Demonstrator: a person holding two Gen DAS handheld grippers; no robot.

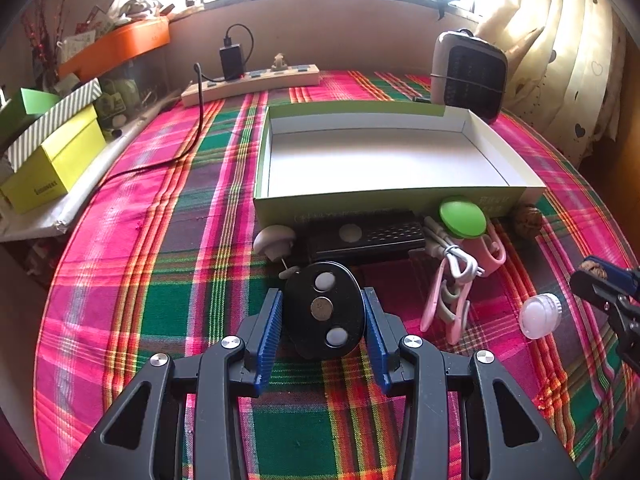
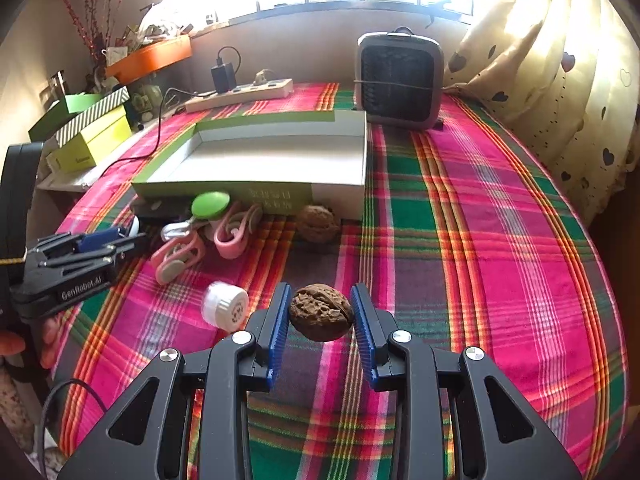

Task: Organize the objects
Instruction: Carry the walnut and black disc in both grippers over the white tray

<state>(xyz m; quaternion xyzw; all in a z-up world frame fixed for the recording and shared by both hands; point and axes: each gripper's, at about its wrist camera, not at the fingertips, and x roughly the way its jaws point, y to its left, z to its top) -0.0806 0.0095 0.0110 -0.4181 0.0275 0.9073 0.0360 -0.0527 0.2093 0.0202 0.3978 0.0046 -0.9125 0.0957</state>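
Note:
My left gripper [image 1: 323, 312] is shut on a black oval device [image 1: 324, 310] with two white buttons and a metal disc, held just above the plaid cloth. My right gripper [image 2: 321, 312] is shut on a brown walnut [image 2: 321, 312], lifted off the cloth. An open, empty green-and-white box [image 1: 384, 196] [image 2: 256, 190] lies ahead. In front of it lie a second walnut [image 2: 318, 224] [image 1: 528, 220], pink clips [image 2: 234, 232] [image 1: 446, 308], a green disc [image 1: 462, 218] [image 2: 210, 205], a black rectangular device [image 1: 368, 236] and a small white jar [image 2: 224, 306] [image 1: 540, 316].
A small heater [image 2: 400, 80] stands behind the box at the right. A power strip with a black charger [image 1: 250, 80] lies at the back, its cable trailing left. Yellow and striped boxes [image 1: 52, 152] are stacked at the left edge. A curtain [image 2: 560, 80] hangs at the right.

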